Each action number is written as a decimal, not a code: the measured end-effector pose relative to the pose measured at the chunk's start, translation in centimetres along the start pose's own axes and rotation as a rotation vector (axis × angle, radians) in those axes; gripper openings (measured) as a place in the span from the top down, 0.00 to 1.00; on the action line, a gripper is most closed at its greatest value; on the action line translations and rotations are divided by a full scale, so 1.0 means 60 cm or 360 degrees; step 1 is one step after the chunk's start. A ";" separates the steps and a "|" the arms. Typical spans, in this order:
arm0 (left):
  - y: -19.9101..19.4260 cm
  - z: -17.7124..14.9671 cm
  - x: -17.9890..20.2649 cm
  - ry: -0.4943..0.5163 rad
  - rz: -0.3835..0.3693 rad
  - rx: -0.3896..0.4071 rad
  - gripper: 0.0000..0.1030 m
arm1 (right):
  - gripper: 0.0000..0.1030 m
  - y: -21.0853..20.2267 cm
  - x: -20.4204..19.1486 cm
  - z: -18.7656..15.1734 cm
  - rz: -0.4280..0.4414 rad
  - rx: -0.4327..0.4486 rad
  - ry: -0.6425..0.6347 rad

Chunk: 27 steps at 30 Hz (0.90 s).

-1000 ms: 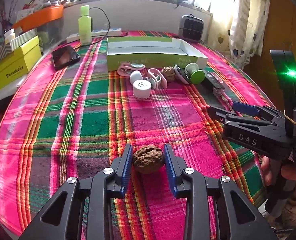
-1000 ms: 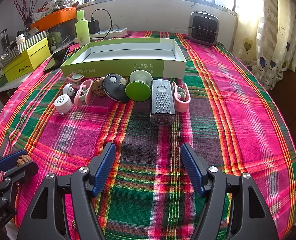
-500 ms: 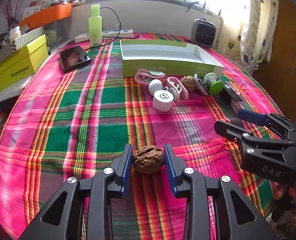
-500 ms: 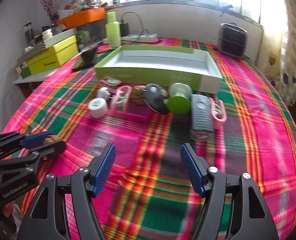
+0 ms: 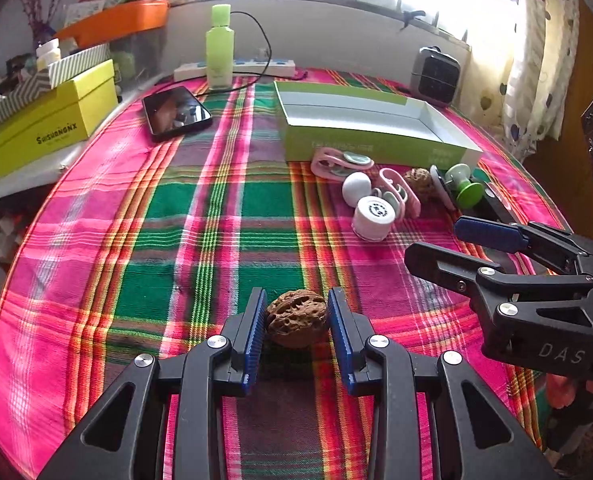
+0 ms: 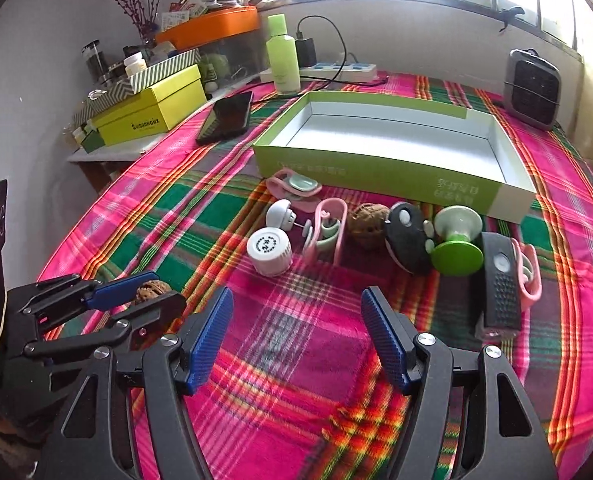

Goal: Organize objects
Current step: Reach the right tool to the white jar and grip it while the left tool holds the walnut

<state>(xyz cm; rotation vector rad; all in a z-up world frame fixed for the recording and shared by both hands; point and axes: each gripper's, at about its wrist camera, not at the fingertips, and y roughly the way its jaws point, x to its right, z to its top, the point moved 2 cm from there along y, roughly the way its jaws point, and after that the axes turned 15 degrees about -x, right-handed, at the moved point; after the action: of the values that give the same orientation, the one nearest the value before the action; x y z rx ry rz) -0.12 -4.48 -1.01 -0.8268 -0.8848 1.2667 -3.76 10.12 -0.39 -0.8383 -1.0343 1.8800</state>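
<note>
My left gripper [image 5: 296, 304] is shut on a brown walnut [image 5: 296, 322], held just above the plaid cloth; the walnut [image 6: 150, 290] also shows between its blue pads in the right wrist view. My right gripper [image 6: 296, 304] is open, its jaws closing slightly with nothing between them. It hovers to the right of the left gripper [image 6: 136, 292]. An open green box [image 6: 376, 168] stands farther back. In front of it lie a second walnut [image 6: 368, 220], a white cap [image 6: 268, 248], pink clips [image 6: 328, 232], a green suction knob [image 6: 456, 236] and a black light [image 6: 500, 284].
A phone [image 5: 176, 112], a green bottle [image 5: 219, 44] and a power strip [image 5: 236, 68] sit at the back left. A yellow box [image 5: 52, 120] stands on a side shelf beyond the table's left edge. A small grey heater [image 6: 532, 88] is at the back right.
Both grippers have swung leftward, so the box and the small items sit farther right in each view. The walnut stays in the left grip. The right gripper looks closer to the left one.
</note>
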 end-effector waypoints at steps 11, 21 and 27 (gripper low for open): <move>0.005 0.009 -0.013 -0.0037 0.0008 0.0020 0.71 | 0.53 0.016 -0.021 0.031 0.0033 -0.0040 -0.0092; 0.006 0.013 -0.014 -0.0023 0.0009 0.0046 0.71 | 0.59 0.040 -0.021 0.041 0.0041 -0.0091 -0.0088; 0.006 0.013 -0.015 -0.0017 -0.0007 0.0052 0.71 | 0.62 0.043 -0.024 0.049 0.0013 -0.0085 -0.0092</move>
<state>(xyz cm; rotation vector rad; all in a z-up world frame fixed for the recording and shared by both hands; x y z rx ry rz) -1.04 -5.29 -1.10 -0.7927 -0.8717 1.2797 -6.39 7.00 -1.14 -0.8245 -1.1224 1.9003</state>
